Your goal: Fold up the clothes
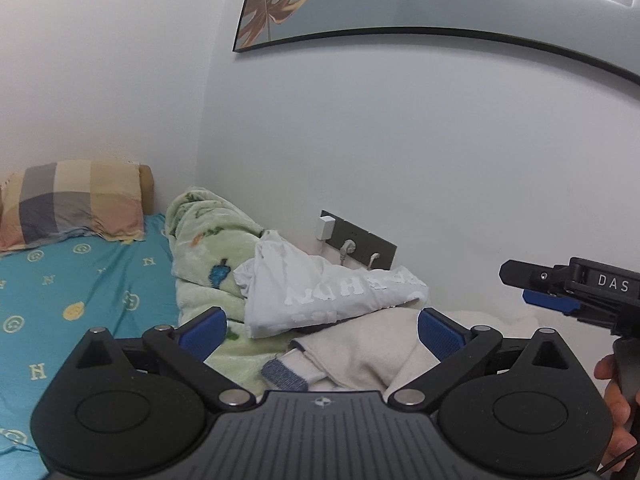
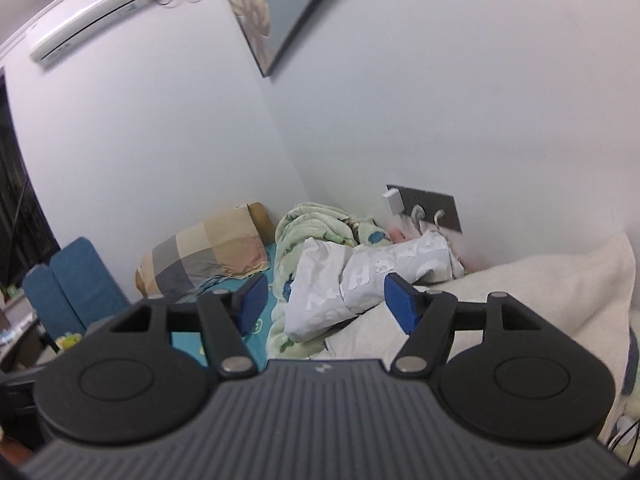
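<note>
A crumpled white T-shirt with white lettering point(image 1: 320, 292) lies on the bed against the wall, partly on a cream garment with a blue-grey cuff point(image 1: 360, 352). My left gripper point(image 1: 320, 328) is open and empty, held a little short of both, its blue pads wide apart. My right gripper shows from the side at the right of the left wrist view point(image 1: 520, 284). In the right wrist view the right gripper point(image 2: 324, 304) is open and empty, facing the same T-shirt point(image 2: 352, 284) and the cream garment point(image 2: 520, 300).
A green fleece blanket point(image 1: 204, 248) is bunched left of the shirt. A checked pillow point(image 1: 72, 204) lies on the turquoise sheet point(image 1: 80, 300). A wall socket plate with plugs point(image 1: 360, 244) sits just behind the clothes. A blue chair point(image 2: 72, 280) stands beside the bed.
</note>
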